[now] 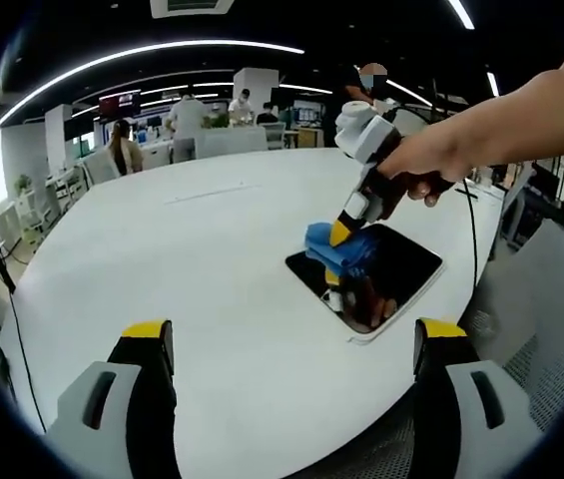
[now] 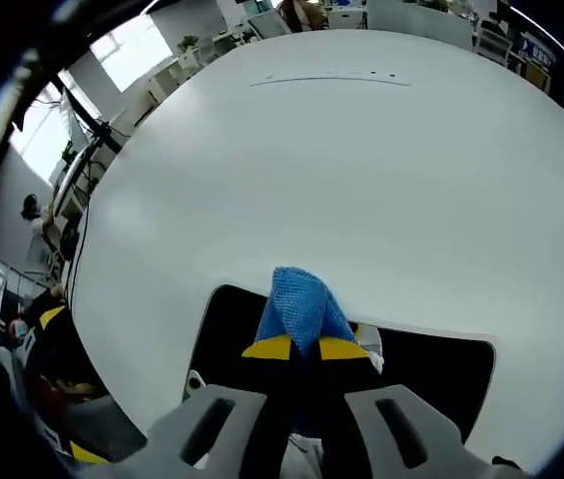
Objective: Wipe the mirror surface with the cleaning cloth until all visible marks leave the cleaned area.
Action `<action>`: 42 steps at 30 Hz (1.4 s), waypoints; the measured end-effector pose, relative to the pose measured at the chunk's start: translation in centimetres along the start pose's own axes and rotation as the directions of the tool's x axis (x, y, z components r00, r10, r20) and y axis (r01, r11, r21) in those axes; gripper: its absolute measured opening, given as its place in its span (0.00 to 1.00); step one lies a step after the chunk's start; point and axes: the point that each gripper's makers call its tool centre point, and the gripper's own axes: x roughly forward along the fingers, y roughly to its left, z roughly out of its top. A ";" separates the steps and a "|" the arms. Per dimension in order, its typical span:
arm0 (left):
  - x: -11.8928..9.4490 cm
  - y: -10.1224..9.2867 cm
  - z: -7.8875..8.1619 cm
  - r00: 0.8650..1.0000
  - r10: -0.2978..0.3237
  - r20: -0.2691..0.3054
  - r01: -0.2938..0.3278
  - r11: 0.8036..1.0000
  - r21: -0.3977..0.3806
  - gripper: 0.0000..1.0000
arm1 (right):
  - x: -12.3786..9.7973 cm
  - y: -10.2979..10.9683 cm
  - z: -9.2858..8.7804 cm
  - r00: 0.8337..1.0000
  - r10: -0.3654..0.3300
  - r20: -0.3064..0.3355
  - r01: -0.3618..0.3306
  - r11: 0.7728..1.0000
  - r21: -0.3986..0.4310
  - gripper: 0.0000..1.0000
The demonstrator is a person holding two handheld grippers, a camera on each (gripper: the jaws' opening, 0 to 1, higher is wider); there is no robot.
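A dark rectangular mirror (image 1: pixel 401 261) with a white rim lies flat on the white table, near its right edge. My right gripper (image 1: pixel 339 232) is held by a hand and stands over the mirror's left part, shut on a blue cleaning cloth (image 1: pixel 346 251) that presses on the glass. In the right gripper view the blue cleaning cloth (image 2: pixel 299 304) sticks out between my right gripper's (image 2: pixel 303 348) yellow-tipped jaws above the mirror (image 2: pixel 439 371). My left gripper (image 1: pixel 296 334) is open, its jaws wide apart over bare table, short of the mirror.
The white oval table (image 1: pixel 192 259) stretches far to the left and back. A black cable (image 1: pixel 473 235) runs past the mirror's right side. Grey mesh chairs (image 1: pixel 541 299) stand at the table's right edge. People sit and stand at desks in the background.
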 end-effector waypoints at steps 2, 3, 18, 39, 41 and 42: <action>0.0 0.1 0.0 1.000 0.004 -0.001 -0.004 1.000 -0.002 0.99 | 0.4 -0.2 0.1 1.000 -0.003 0.009 0.003 1.000 0.000 0.02; 0.0 0.1 0.0 1.000 0.004 0.000 -0.004 1.000 -0.002 0.99 | 0.5 -0.2 0.1 1.000 -0.007 0.013 0.007 1.000 0.005 0.01; 0.0 -0.1 0.0 1.000 -0.007 -0.002 0.007 1.000 0.007 0.99 | -0.8 1.0 -2.9 1.000 0.001 0.007 -0.001 1.000 0.023 0.01; -0.1 -0.4 0.1 1.000 -0.002 -0.007 0.002 1.000 0.010 0.99 | -2.1 3.1 -8.1 0.998 0.053 0.031 -0.056 0.994 0.091 0.01; -0.2 -0.6 0.2 1.000 -0.003 -0.009 0.003 1.000 0.016 0.99 | -2.2 3.2 -8.5 0.998 0.056 0.033 -0.059 0.994 0.091 0.01; -0.2 -0.5 0.2 1.000 -0.002 -0.010 0.003 1.000 0.016 0.99 | -2.3 3.3 -8.6 0.998 0.058 0.031 -0.060 0.994 0.090 0.01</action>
